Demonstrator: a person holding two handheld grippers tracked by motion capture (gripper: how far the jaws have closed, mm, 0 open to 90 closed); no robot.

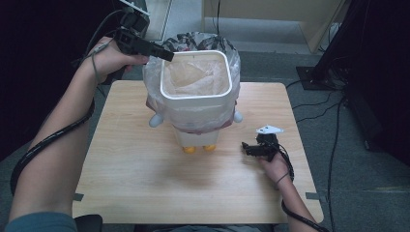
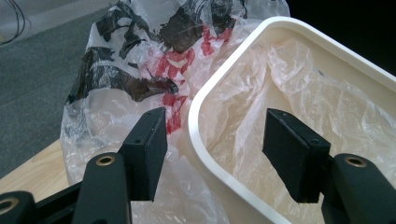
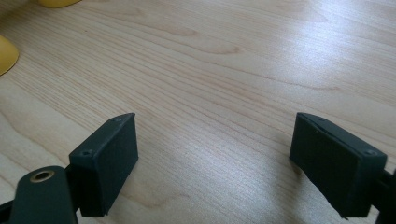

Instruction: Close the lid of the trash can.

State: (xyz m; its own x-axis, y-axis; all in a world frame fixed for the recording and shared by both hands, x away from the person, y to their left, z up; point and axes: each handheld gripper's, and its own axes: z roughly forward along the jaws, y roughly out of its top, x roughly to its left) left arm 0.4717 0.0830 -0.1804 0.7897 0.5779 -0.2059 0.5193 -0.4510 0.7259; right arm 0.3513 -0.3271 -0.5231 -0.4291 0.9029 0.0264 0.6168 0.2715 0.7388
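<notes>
A pale wooden table (image 1: 145,164) with rounded corners carries a small white bin (image 1: 196,96) standing toward its far middle, and broad bare wood lies open on the near side and to both sides of the bin, with grey floor beyond every table edge and dark cables trailing over the floor on the right. The bin has a rounded-square white rim (image 2: 205,154), smooth and glossy, and stands on little yellow feet (image 1: 197,149) with white knobs sticking out low on its left and right. A thin crinkled clear plastic bag (image 2: 289,102) lines the inside and spills over the rim, bunching outside into cloudy folds printed with black and red patches at the far left. The left gripper (image 2: 215,154) is held up at the bin's far left corner, its two black jaws standing apart astride the rim, one outside over the hanging plastic and one inside over the liner; the pads press on nothing, so it is released, with rim and bag film between the jaws. The right gripper (image 3: 215,158) sits low over bare wood near the right of the table, well apart from the bin, its square matte black pads spread wide with nothing but wood grain between them, also released; a yellow foot edge shows at the far left of its view. Both forearms come in from the near edge, each with a black cable trailing along it
</notes>
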